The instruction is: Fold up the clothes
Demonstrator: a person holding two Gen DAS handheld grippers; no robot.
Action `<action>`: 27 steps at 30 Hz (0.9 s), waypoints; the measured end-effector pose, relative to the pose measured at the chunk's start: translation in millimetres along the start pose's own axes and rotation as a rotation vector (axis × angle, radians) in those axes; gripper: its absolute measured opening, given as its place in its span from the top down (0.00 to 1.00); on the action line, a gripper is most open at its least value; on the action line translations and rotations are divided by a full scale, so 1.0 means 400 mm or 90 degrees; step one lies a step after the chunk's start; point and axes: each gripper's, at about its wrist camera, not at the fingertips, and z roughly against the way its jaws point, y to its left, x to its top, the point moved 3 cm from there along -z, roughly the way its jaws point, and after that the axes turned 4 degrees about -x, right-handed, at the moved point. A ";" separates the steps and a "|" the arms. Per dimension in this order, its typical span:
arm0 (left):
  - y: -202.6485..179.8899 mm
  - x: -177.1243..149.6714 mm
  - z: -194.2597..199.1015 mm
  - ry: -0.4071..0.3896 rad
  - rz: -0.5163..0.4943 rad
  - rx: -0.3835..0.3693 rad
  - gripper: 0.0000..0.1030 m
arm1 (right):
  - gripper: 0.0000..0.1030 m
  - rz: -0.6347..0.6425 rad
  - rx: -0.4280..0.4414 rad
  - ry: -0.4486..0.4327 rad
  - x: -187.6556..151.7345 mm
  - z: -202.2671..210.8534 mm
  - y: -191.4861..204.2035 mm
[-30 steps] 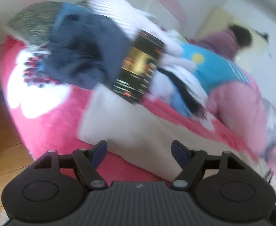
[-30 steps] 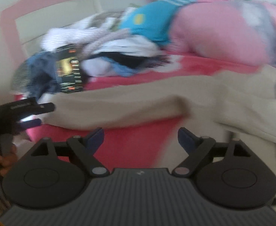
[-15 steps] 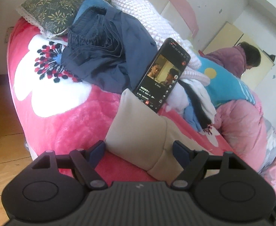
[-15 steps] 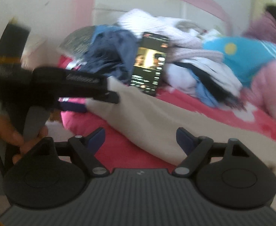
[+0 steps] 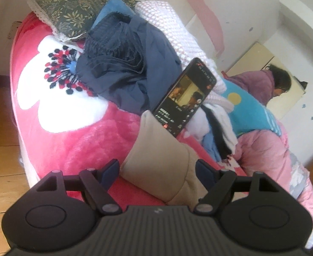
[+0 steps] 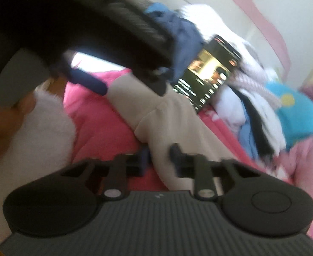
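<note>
Beige garment [image 6: 173,128] is being closed on by right hand-held gripper [image 6: 159,160] (left hand-held gripper [image 5: 156,170] held wide, unclamped).

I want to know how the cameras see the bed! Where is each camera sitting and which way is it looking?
Left wrist view: it sits on the left gripper, looking along its open fingers at the beige garment on the pink blanket; only its own fingers show.
Right wrist view: it sits on the right gripper, whose jaws are closing on the beige garment; the left gripper and a hand show too.
Both see the garment, the propped phone and the clothes pile.
</note>
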 end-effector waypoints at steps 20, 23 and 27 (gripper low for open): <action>-0.029 -0.010 -0.019 0.020 0.028 -0.139 0.19 | 0.94 -0.618 0.146 -0.036 -0.059 -0.009 -0.281; -0.036 -0.008 -0.032 0.018 0.029 -0.149 0.19 | 0.94 -0.613 0.157 -0.020 -0.071 -0.011 -0.259; -0.044 -0.010 -0.046 0.024 0.026 -0.157 0.29 | 0.92 -0.577 0.158 -0.009 -0.071 -0.007 -0.229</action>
